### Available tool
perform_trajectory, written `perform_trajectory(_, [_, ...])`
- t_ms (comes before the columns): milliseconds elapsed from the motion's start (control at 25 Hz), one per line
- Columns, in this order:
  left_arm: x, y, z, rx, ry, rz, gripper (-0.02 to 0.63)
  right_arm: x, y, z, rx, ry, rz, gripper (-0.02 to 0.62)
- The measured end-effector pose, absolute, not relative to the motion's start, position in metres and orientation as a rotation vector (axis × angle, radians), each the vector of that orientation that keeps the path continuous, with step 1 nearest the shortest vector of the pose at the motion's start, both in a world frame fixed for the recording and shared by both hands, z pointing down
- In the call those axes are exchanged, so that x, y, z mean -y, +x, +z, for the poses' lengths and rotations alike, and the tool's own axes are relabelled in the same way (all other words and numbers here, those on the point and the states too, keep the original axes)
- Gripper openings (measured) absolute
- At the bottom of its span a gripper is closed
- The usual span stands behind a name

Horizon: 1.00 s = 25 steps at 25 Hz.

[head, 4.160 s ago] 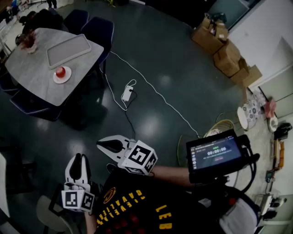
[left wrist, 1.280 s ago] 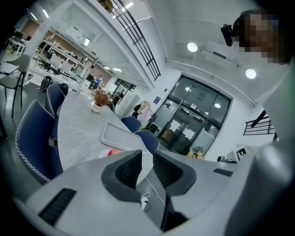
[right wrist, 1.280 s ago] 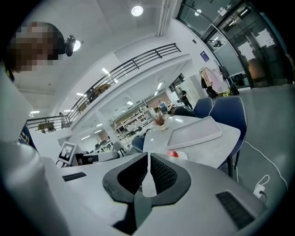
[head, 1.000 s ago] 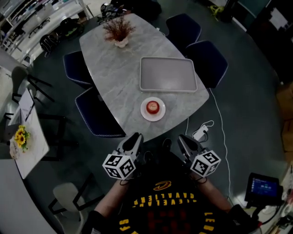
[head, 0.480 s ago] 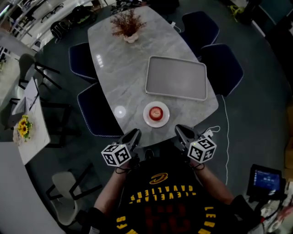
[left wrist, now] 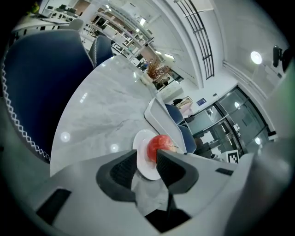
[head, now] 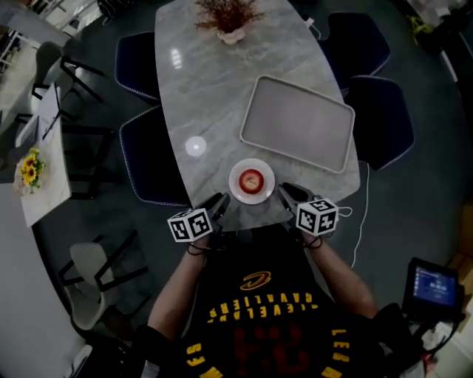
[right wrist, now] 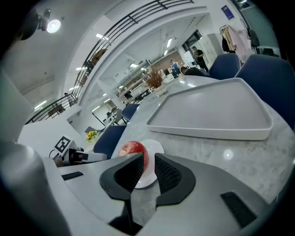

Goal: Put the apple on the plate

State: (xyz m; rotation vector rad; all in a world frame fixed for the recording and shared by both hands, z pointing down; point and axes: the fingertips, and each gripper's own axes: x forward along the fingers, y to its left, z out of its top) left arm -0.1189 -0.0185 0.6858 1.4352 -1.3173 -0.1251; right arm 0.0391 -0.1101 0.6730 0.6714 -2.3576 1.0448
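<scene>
We see the red apple [head: 252, 179] sitting on the small round white plate [head: 236, 181], which lies on the grey marble-patterned oval table [head: 207, 96] close to its near edge. Our left gripper [head: 219, 202] and right gripper [head: 287, 193] hover at that edge, one on each side of the plate, both aimed towards it and apart from it.

In the left gripper view the dark jaws of the left gripper [left wrist: 147, 159] are opening. The gap between them holds nothing, and through it we see the apple [left wrist: 159, 146] and the plate [left wrist: 142, 154] further off on the table. In the right gripper view the right gripper [right wrist: 148, 163] has its jaws parted by a narrow gap and grips nothing. The apple [right wrist: 132, 149] and the plate [right wrist: 156, 148] show just past its tips.

Beyond the plate, near it but not touching, lies a large pale grey rectangular tray [head: 298, 123]. At the far end of the table stands a reddish dried plant in a white pot [head: 229, 16]. A dark blue upholstered chair [head: 151, 159] is pushed against the table's left side near the plate, and another dark blue chair [head: 380, 122] stands beside the tray on the right. A thin white cable [head: 358, 214] trails over the dark floor by the right gripper.
</scene>
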Motion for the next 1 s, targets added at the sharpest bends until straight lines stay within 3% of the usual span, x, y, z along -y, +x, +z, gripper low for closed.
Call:
perform_trajectory(360, [0.048,-0.110,0.736,1.312,1.210,-0.145,0.118,0.137,0.028,0.739,2.187,0.546,1.154,0.061])
perform_trajectory(840, [0.043,-0.095,0.747,1.283,1.159,-0.086,0.117,0.123,0.019,0.750,2.109,0.496,1.246,0.061])
perform_trajectory(1000, [0.040,-0.098,0.753,1.284,1.127,-0.078,0.046,0.122,0.020,0.753,2.079,0.504,1.311,0.044])
